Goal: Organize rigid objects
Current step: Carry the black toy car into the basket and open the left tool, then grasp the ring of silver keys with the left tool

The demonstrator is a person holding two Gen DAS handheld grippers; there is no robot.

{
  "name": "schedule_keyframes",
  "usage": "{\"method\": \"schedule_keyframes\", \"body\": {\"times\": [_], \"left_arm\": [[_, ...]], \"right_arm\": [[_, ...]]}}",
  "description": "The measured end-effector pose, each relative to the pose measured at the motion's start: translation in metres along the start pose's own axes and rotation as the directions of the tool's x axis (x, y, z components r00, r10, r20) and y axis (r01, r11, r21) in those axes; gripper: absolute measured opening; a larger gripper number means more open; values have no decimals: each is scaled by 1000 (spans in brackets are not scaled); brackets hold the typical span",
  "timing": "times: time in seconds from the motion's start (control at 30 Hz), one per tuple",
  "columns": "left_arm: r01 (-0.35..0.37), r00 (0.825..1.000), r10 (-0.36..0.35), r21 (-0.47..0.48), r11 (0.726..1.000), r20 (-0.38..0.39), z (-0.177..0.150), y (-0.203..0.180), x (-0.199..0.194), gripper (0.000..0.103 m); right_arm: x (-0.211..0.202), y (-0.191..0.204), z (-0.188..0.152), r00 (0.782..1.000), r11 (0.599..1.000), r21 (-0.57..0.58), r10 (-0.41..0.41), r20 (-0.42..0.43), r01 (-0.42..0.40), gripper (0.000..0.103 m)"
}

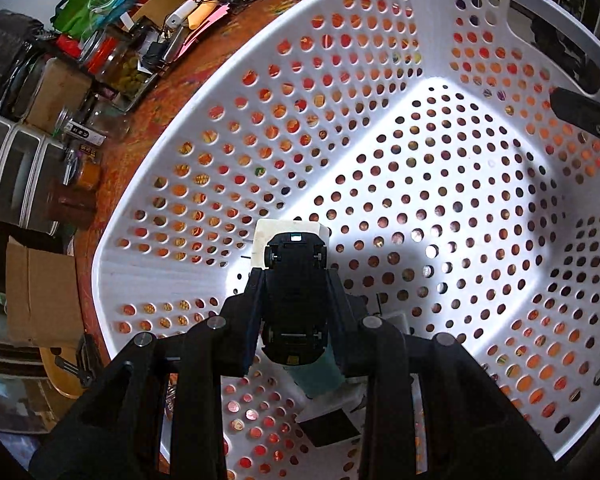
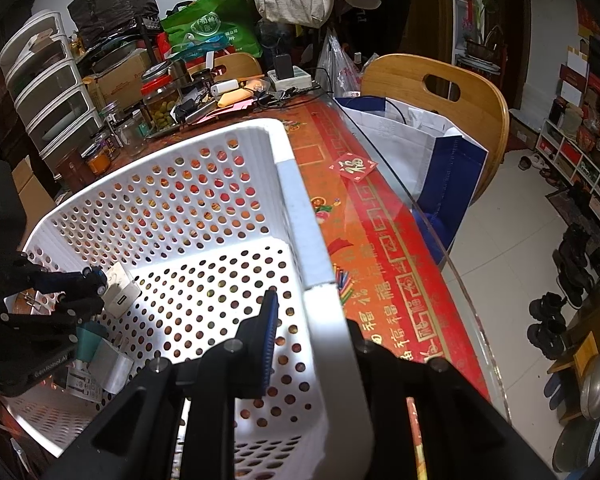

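My left gripper [image 1: 296, 300] clamped on toy car [image 1: 296, 280], inside basket [image 1: 228, 92]; car long axis along fingers, nose just above white block [image 1: 276, 234] on basket floor; right gripper [image 2: 312, 332] pinching basket rim.

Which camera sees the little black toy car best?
The left wrist view: the toy car fills the middle, underside up, clamped in the left gripper over the basket. The right wrist view shows only its small front end at the edge.
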State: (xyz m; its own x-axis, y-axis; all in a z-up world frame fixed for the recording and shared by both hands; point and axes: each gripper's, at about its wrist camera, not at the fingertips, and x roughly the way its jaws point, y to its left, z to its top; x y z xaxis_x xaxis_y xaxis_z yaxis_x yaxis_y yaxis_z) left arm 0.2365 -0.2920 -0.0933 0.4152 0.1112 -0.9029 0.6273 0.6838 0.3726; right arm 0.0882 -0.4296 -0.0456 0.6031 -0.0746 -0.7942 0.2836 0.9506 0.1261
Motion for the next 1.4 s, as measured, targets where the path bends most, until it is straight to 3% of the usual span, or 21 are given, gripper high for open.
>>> {"method": "schedule_keyframes", "body": {"times": [0.13,0.2,0.23,0.27,0.37,0.4,0.5,0.57,0.63,0.67,0.77,0.83,0.93,1.03,1.23,1.4], "left_arm": [[15,1000,-15,22,1000,-20,2,-1,6,30],[20,1000,-20,40,999,5,2,-2,2,47],[14,999,-15,48,999,41,1,-2,-5,66],[7,996,-11,42,999,89,-1,-1,-13,78],[32,984,-33,8,999,174,-11,12,-40,79],[53,975,-47,-20,998,219,-18,23,-56,79],[54,926,7,-152,987,377,-59,71,-110,82],[63,892,56,-245,967,449,-97,108,-135,103],[79,872,110,-358,930,478,-148,151,-135,103],[85,877,121,-397,914,466,-163,164,-128,103],[73,937,151,-599,797,316,-216,217,-57,103],[46,968,122,-636,770,219,-232,229,-13,101],[29,986,83,-636,771,146,-248,238,34,100],[49,991,39,-630,775,124,-244,236,58,91],[99,995,-62,-620,779,82,-220,218,98,80],[133,991,-100,-642,755,87,-210,220,109,77]], "right_arm": [[0,0,0,1000,1000,-1,-1,-1,1,19],[0,0,0,1000,1000,-2,-6,-2,6,19],[0,1,-1,1000,1000,-6,-14,-2,14,19],[0,1,0,1000,1000,-7,-19,-3,19,19],[0,0,-1,1000,1000,-1,-8,-6,8,19],[0,0,-2,1000,1000,2,-3,-6,3,19],[0,-1,-3,1000,1000,3,-4,-5,4,19],[-1,-1,-3,1000,1000,0,-6,-4,6,19],[-1,0,-2,1000,1000,-4,-10,-4,10,19],[-1,0,-2,1000,1000,-9,-12,-2,12,19],[-1,2,-2,1000,1000,-15,-18,-4,18,19],[-1,3,-1,1000,1000,-18,-24,-5,24,19],[-1,2,-1,1000,1000,-13,-26,-7,26,19],[-1,1,-1,1000,1000,-7,-30,-8,30,19],[-1,1,-1,999,999,-3,-37,-13,37,19],[-1,1,-1,999,999,-3,-36,-12,36,19]]}}
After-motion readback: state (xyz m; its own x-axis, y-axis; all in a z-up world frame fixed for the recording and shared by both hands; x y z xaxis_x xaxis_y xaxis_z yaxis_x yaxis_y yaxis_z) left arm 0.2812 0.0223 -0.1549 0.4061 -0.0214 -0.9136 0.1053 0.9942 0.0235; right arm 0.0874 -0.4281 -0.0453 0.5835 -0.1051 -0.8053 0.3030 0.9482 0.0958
